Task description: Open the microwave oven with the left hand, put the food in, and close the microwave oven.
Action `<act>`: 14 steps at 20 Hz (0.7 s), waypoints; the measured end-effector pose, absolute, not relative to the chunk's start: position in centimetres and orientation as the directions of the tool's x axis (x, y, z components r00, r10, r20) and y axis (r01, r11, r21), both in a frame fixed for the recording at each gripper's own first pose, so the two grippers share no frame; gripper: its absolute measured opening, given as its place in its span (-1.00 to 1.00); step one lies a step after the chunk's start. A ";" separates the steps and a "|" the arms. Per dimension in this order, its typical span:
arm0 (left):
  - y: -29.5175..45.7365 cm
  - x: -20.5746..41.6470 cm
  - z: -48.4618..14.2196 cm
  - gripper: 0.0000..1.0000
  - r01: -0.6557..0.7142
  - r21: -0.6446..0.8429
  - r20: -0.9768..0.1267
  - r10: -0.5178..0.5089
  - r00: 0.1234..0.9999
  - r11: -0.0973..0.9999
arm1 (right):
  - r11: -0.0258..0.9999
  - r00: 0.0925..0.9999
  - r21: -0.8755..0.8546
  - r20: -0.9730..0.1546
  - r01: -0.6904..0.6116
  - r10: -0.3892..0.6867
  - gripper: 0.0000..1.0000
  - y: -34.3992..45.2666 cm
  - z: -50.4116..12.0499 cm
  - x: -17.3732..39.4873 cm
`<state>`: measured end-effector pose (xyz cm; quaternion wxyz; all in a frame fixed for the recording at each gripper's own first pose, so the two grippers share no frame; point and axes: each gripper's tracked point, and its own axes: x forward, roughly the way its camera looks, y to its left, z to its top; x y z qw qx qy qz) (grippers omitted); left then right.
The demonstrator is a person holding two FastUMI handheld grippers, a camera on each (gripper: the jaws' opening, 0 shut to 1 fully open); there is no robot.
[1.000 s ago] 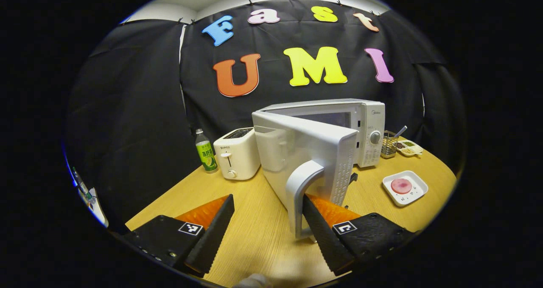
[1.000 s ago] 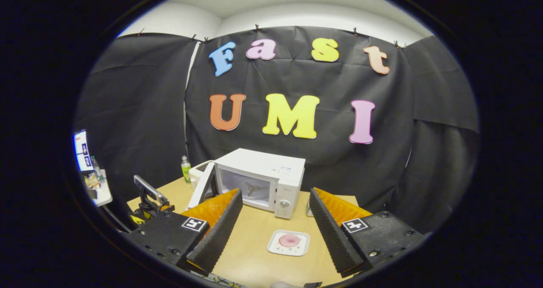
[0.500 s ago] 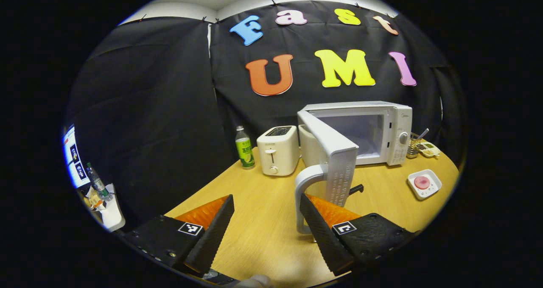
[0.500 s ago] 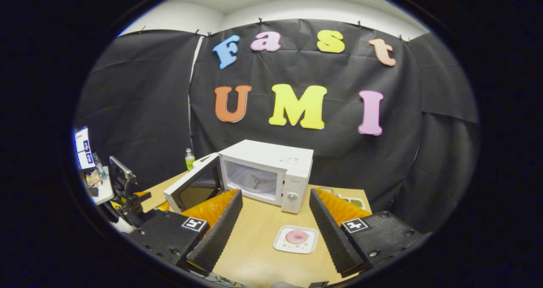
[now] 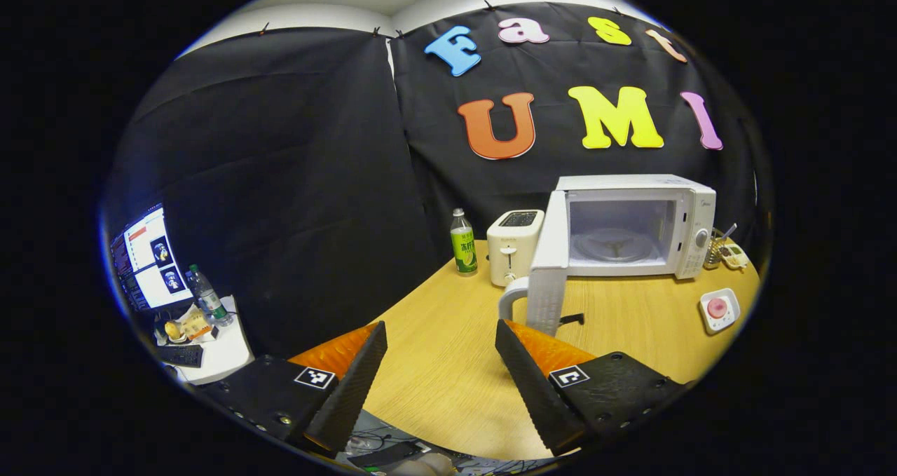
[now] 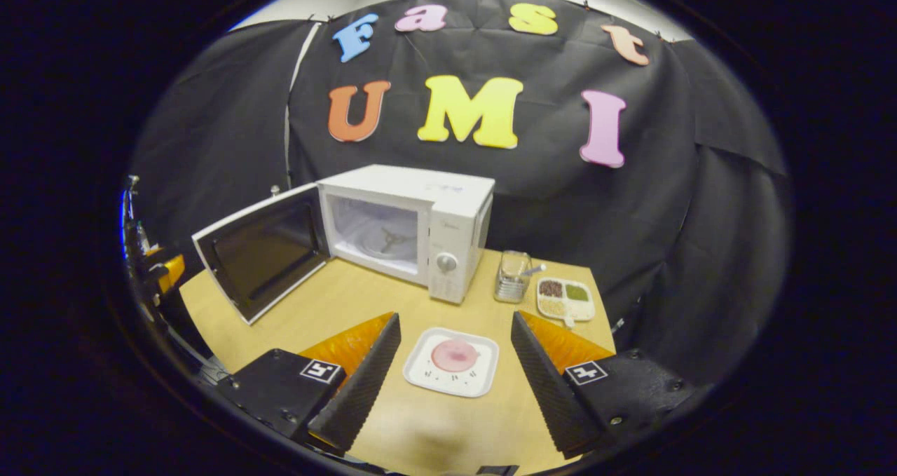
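Observation:
The white microwave [image 5: 631, 227] [image 6: 406, 227] stands at the back of the wooden table with its door [image 5: 550, 273] [image 6: 263, 252] swung wide, so the turntable inside shows. My left gripper [image 5: 441, 371] is open and empty, pulled back from the door handle [image 5: 510, 295]. A white square plate with a pink round of food [image 6: 454, 357] [image 5: 716, 309] lies in front of the microwave. My right gripper [image 6: 455, 371] is open, its fingers either side of the plate and just short of it.
A white toaster [image 5: 513, 246] and a green-labelled bottle [image 5: 462, 241] stand left of the microwave. A wire cup with a spoon [image 6: 513, 276] and a divided dish of seasonings [image 6: 565, 298] sit to its right. A side desk with a screen [image 5: 151, 255] lies beyond the table's left edge.
My left gripper has drawn the door fully wide, let go of the handle and backed away to the left. My right gripper has moved forward and down toward the plate.

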<state>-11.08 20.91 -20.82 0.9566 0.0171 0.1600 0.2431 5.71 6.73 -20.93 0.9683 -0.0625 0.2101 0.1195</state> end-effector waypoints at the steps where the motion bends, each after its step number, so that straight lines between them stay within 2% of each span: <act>1: 20.0 -10.9 -20.0 0.90 -0.459 0.097 -0.292 0.467 0.835 0.883 | 0.966 0.860 -0.060 -0.471 -0.251 0.194 1.00 5.7 -23.2 6.1; 2: 18.8 -10.7 -19.1 0.90 -0.453 0.085 -0.286 0.457 0.843 0.888 | 0.967 0.840 -0.040 -0.505 -0.252 0.198 1.00 5.0 -25.0 6.5; 3: 17.6 -10.2 -18.4 0.90 -0.442 0.081 -0.281 0.446 0.850 0.893 | 0.970 0.824 -0.020 -0.532 -0.241 0.194 0.90 4.2 -26.8 7.1; 4: 16.5 -9.6 -17.6 0.90 -0.432 0.086 -0.276 0.438 0.855 0.898 | 0.973 0.796 0.006 -0.574 -0.231 0.192 0.96 3.3 -28.6 7.5; 5: 15.4 -9.1 -16.9 0.90 -0.424 0.091 -0.272 0.432 0.860 0.901 | 0.971 0.768 0.049 -0.603 -0.235 0.216 0.94 3.0 -30.5 7.8; 6: 14.4 -8.9 -16.2 0.90 -0.416 0.084 -0.267 0.423 0.866 0.905 | 0.968 0.741 0.079 -0.630 -0.237 0.233 0.82 2.8 -32.1 8.2; 9: 11.4 -8.4 -15.3 0.90 -0.416 0.055 -0.295 0.413 0.861 0.908 | 0.959 0.670 0.178 -0.687 -0.220 0.281 0.70 1.9 -36.1 8.8; 12: 9.4 -8.4 -14.4 0.90 -0.419 0.015 -0.315 0.402 0.860 0.908 | 0.941 0.622 0.284 -0.707 -0.186 0.336 0.36 2.2 -38.8 10.0; 14: 9.0 -8.8 -14.3 0.90 -0.423 0.022 -0.336 0.405 0.851 0.906 | 0.927 0.604 0.334 -0.708 -0.169 0.365 0.24 2.7 -39.7 10.5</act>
